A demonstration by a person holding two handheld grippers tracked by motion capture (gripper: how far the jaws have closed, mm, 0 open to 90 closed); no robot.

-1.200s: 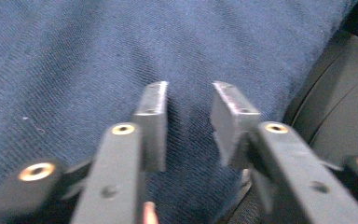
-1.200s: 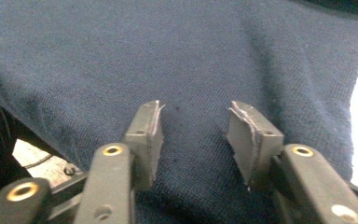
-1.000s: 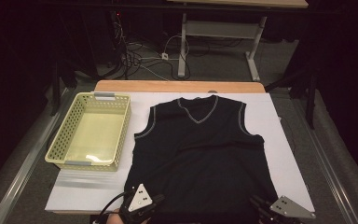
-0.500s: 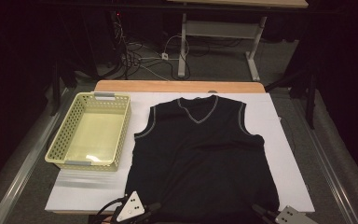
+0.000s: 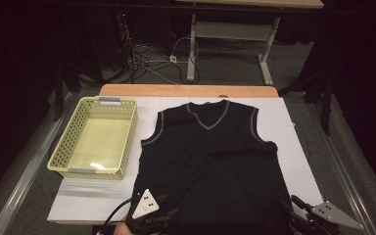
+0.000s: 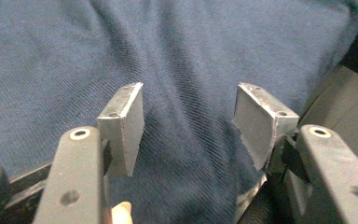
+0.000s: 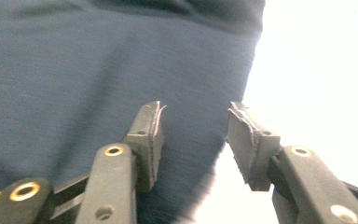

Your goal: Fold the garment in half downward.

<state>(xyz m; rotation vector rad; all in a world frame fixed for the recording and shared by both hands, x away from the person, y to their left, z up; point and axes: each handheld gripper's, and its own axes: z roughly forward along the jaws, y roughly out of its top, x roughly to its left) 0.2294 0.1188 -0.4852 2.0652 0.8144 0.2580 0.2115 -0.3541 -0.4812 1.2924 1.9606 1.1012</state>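
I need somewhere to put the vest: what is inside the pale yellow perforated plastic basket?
The pale yellow perforated plastic basket shows a bare floor with only a light glare; its near wall hides a strip of the bottom.

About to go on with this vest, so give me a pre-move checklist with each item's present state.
1. Vest lies flat, neck pointing away from the person: ok.
2. Left gripper open, jaws just opened, pads off the fabric: ok.
3. Right gripper open at the vest's side edge, jaws just opened: ok.
4. Hem straight along the near edge: cannot tell, it is dark there.
5. Basket stands apart from the vest, with nothing in it: ok.
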